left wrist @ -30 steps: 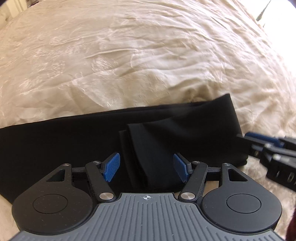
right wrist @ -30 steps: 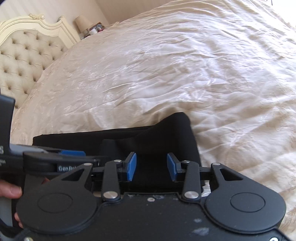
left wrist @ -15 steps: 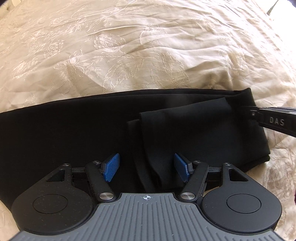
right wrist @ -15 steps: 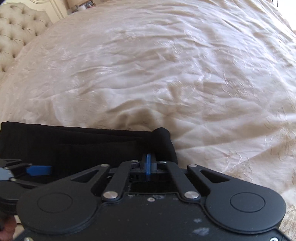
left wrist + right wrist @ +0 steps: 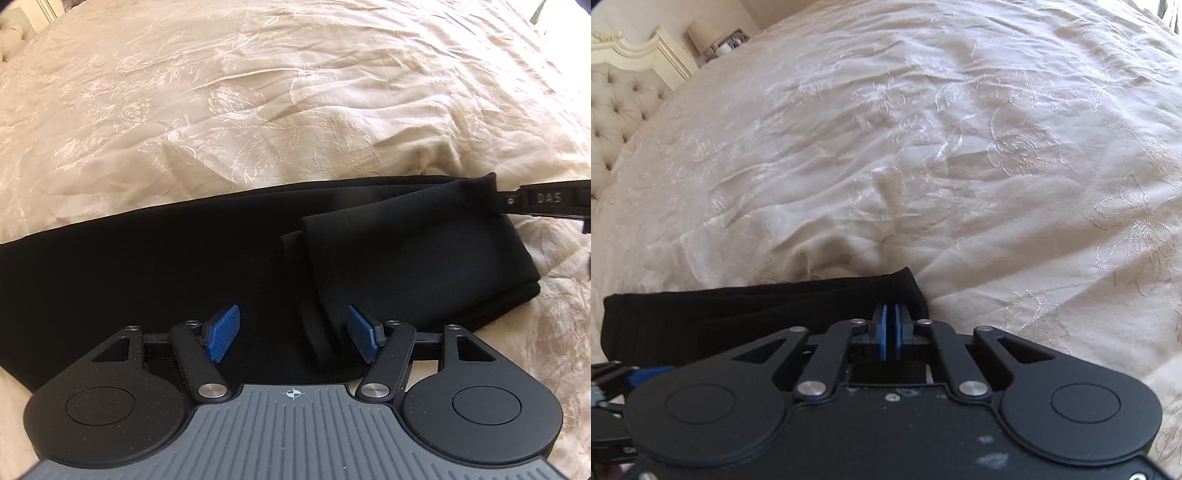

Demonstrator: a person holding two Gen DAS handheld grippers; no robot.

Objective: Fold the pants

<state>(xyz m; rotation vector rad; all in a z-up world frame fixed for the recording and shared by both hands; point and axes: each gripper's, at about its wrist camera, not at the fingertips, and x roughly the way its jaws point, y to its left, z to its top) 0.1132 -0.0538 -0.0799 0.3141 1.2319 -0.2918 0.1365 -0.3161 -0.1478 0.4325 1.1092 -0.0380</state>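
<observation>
On the cream embroidered bedspread (image 5: 295,110), seen from the left wrist, the black pants (image 5: 184,266) lie as a long band with a flap already doubled over at the right end. Above them the left gripper (image 5: 293,334) hangs with fingers released, holding nothing. From the right wrist, the right gripper (image 5: 891,328) looks clenched on the folded end's far corner. Next, I judge, the left must pinch the near corner so both carry the fold across. No containers show.

light: bright daylight from far right | glare: sheen on bedspread (image 5: 923,147) | pants (image 5: 184,277): detailless black | edges: fisheye-curved, sharp
</observation>
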